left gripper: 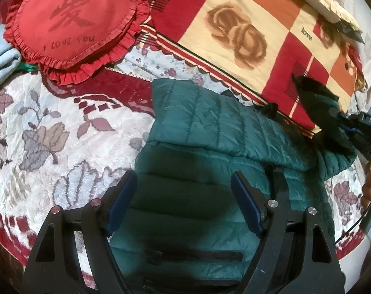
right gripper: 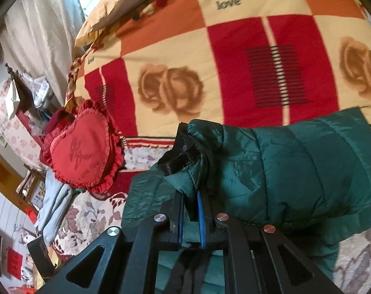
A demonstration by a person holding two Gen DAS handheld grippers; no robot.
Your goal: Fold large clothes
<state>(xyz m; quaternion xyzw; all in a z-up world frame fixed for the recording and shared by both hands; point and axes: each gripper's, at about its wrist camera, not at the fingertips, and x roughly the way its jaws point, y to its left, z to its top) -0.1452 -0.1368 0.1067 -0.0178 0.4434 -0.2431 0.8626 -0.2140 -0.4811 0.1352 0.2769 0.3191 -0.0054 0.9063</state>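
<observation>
— Where's the coat sitting?

— The green quilted puffer jacket (left gripper: 210, 132) lies on the bed, on the white floral bedspread (left gripper: 50, 132), its far edge close up to the red-and-cream checked rose blanket (left gripper: 246, 31). From the left wrist camera the body runs away from the camera, and one sleeve (left gripper: 234, 122) is folded across it, long axis slanting from upper left down toward the right.

— And the sleeve end?

— Lifted. In the right wrist view the dark-lined cuff (right gripper: 183, 152) points away from the camera and a bit left, toward the red heart-shaped cushion (right gripper: 82, 152), with the sleeve trailing off to the right.

— Who has hold of it?

— The right gripper (right gripper: 190, 218) has its jaws pinched together on the sleeve fabric just behind the cuff. The left gripper (left gripper: 183, 191) hangs over the jacket body with its jaws spread wide, nothing between the blue pads (left gripper: 121, 201).

— Anything else nearby?

— The cushion reads "I LOVE YOU" and rests partly on the rose blanket's edge. A pale blue folded cloth (left gripper: 1, 58) sits just beside it at the left. No boxes or baskets that I can make out.
</observation>
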